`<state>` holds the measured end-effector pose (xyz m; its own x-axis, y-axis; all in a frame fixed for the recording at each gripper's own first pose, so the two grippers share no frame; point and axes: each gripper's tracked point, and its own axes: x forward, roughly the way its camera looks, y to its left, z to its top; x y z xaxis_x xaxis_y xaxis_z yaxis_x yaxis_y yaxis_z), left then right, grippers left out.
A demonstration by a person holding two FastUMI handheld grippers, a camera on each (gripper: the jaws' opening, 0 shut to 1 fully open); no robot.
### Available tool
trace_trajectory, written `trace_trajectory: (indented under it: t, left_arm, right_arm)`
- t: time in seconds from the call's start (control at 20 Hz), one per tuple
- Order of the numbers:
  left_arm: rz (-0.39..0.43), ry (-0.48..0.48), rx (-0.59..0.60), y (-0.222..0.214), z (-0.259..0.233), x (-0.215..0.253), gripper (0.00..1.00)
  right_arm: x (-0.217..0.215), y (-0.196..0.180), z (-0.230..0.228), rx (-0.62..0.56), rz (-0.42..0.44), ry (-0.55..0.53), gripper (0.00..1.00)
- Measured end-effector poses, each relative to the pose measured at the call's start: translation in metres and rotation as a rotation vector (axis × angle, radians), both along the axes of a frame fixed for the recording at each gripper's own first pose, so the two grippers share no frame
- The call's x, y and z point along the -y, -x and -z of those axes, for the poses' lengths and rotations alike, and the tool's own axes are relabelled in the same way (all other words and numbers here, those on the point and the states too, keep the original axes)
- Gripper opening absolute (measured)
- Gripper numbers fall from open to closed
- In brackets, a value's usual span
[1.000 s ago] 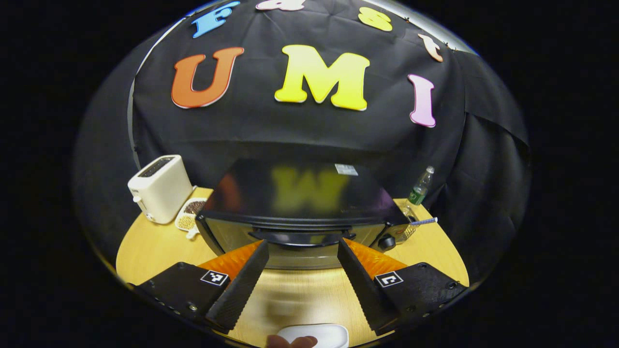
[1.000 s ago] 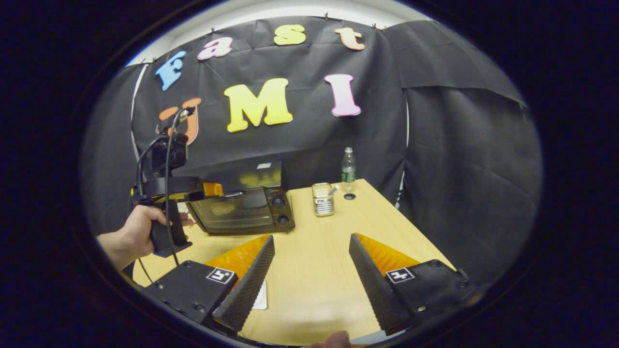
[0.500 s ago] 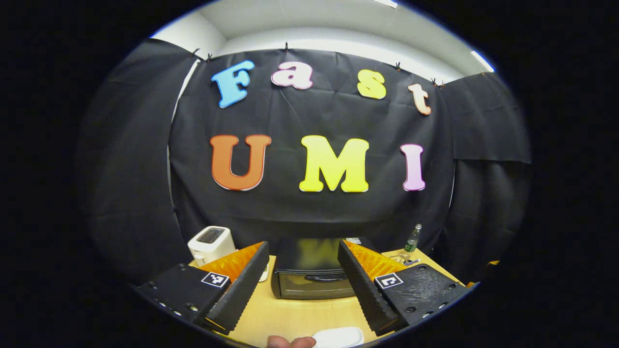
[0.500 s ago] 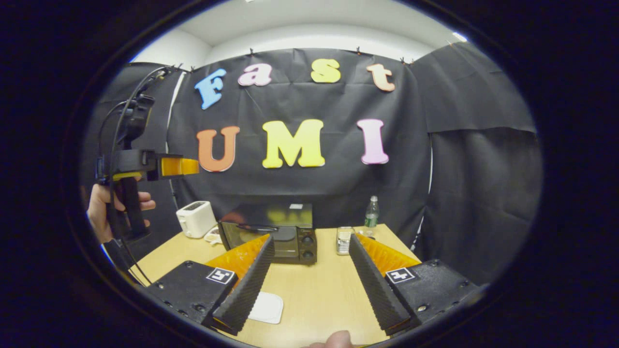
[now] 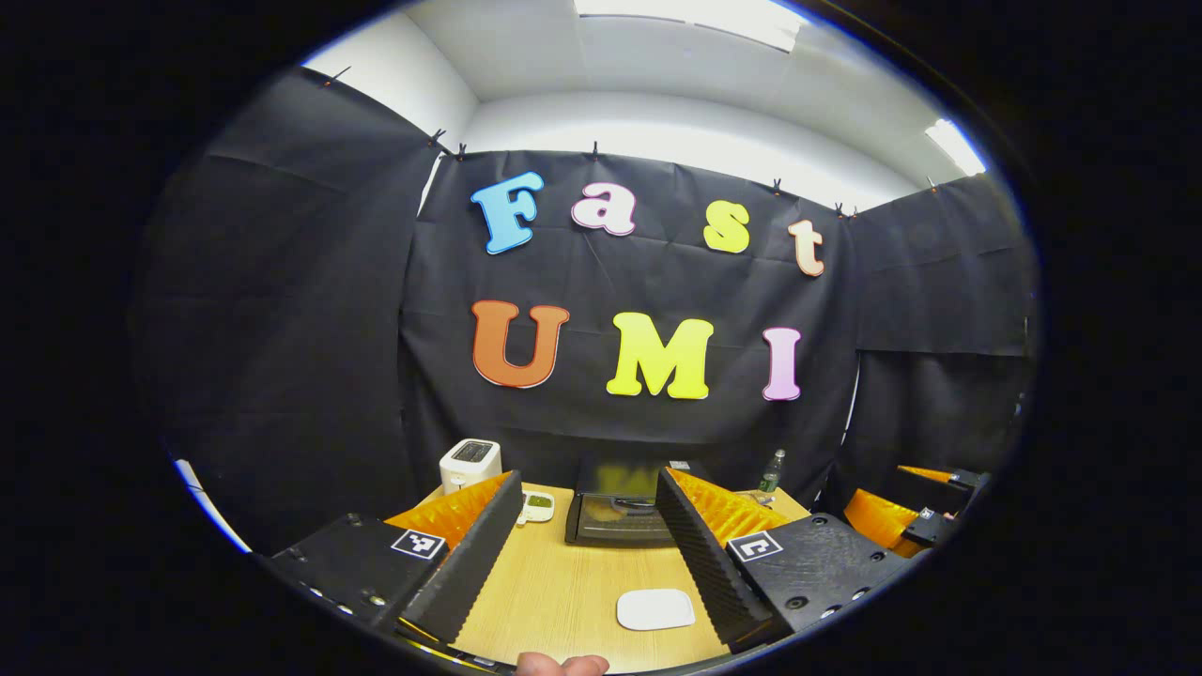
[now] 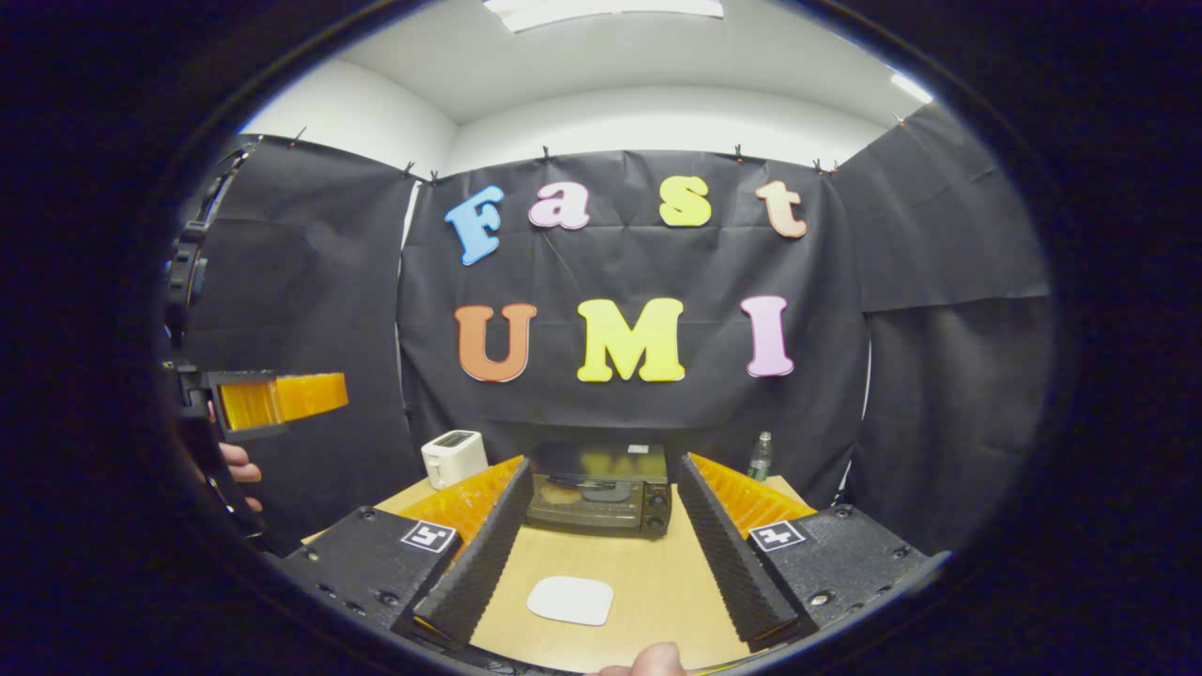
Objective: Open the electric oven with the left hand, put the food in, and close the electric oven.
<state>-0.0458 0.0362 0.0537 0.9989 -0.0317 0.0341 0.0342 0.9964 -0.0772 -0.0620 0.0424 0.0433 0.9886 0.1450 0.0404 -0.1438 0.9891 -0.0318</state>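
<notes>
The black electric oven point(image 5: 620, 512) point(image 6: 599, 488) stands at the back of the wooden table point(image 5: 545, 601) with its door shut. A brownish shape shows behind its glass; I cannot tell what it is. A white flat plate point(image 5: 655, 608) point(image 6: 570, 599) lies bare on the table in front of the oven. My left gripper point(image 5: 587, 554) is open, well back from the oven with nothing between its fingers. It also appears in the right gripper view, the left gripper point(image 6: 282, 399) raised at the far left in a hand point(image 6: 235, 462). My right gripper point(image 6: 601, 554) is open too, also far back.
A white toaster point(image 5: 470, 463) point(image 6: 454, 457) stands at the back left, with a small dish point(image 5: 537, 505) beside it. A green-labelled bottle point(image 5: 770, 469) point(image 6: 759, 455) stands right of the oven. The right gripper point(image 5: 906, 521) sits at the far right edge of the left gripper view.
Both grippers have drawn back from the oven and tilted up, so the oven looks much smaller and the ceiling has come into view. The oven door stays shut.
</notes>
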Motion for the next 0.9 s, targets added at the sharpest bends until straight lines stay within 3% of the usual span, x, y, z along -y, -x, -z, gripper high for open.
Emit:
trace_trajectory:
  t: [0.35,0.6,0.9]
  left_arm:
    - [0.025,0.007,-0.015,0.056,0.012,0.005,0.94]
    - [0.031,0.051,0.0,0.071,0.011,0.01,0.94]
    - [0.042,0.04,0.005,0.073,0.01,0.009,0.94]
  right_arm:
    - [-0.02,0.037,-0.017,0.04,-0.023,-0.024,0.98]
    - [-0.025,0.046,-0.012,0.04,-0.033,-0.01,0.99]
    - [-0.031,0.051,-0.01,0.024,-0.036,-0.014,0.99]
